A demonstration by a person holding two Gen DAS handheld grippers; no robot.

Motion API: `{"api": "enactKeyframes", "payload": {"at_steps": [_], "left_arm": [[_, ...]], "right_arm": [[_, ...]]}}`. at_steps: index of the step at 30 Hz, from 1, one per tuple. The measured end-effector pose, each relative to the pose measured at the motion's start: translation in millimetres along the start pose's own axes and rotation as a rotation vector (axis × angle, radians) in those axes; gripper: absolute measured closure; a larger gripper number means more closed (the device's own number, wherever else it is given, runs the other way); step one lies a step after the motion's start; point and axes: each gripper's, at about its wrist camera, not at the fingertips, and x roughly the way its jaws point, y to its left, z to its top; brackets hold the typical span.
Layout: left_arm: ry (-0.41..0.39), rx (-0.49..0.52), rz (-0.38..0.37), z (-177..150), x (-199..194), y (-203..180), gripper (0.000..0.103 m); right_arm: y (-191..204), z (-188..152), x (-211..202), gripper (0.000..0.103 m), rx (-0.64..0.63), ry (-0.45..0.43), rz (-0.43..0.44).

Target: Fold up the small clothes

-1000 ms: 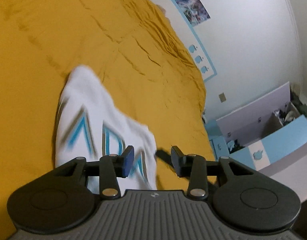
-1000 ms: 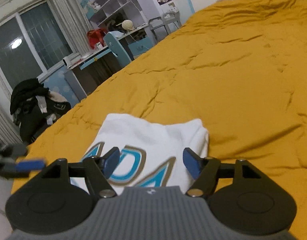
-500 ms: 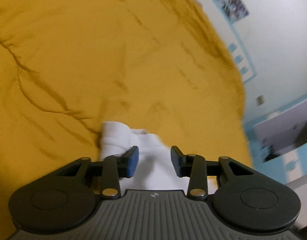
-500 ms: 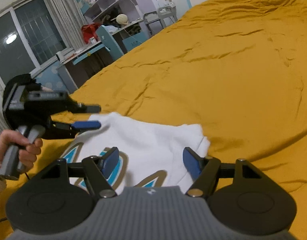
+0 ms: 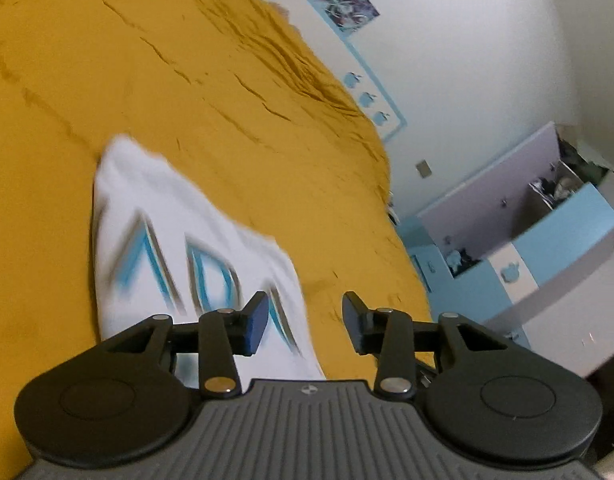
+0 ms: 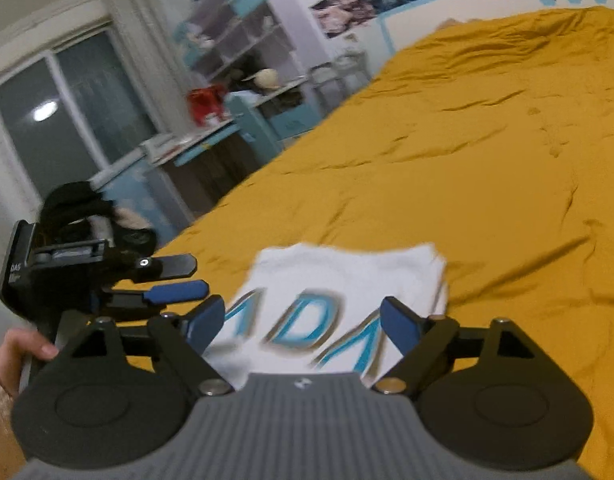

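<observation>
Since half a second ago the left gripper [image 5: 303, 318] has swung back off the folded white shirt [image 5: 179, 256] and now sits beside the right gripper [image 6: 301, 322]. Both sets of jaws stand apart, empty. Shirt lies folded on the yellow bed cover [image 6: 487, 184], near the edge closest to the person.

Risk, as I judge it: a low jaw sweeping sideways could snag the top layer and undo the fold; the soft cover may bunch.

Room: open cover beyond and right of the shirt; desk [image 6: 195, 148] well apart on the left.
</observation>
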Motion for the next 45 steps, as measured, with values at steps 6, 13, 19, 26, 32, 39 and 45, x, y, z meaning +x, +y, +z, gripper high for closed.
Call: {"api": "enactKeyframes", "payload": {"at_steps": [6,13,19,26,32,39,45], "left_arm": [[0.029,-0.072,0.015,-71,-19,-1,0.056],[0.040,-0.112,0.101,-81,-9,28,0.056],[-0.014,-0.076,0.118,-89,-27,5,0.052],[0.014,-0.081,0.141,-102,-23,12,0.048],[0.009,-0.085,0.150,-104,-21,10,0.044],[-0.030,-0.070,0.182,-115,-11,4,0.032],[-0.047,-0.082,0.189,-109,-22,-8,0.032]], "right_arm": [[12,-46,-10,0.022,-0.067,0.148,0.034],[-11,-65,-34,0.027,0.161,0.092,-0.025],[-16,-83,-70,0.035,0.298,0.045,-0.234],[-38,-93,-70,0.042,0.488,0.037,-0.194],[-40,-77,-62,0.099,0.496,0.047,-0.127],[-51,-78,-40,0.100,0.460,0.119,-0.248],[-40,-79,-49,0.091,0.395,0.081,-0.253]]}}
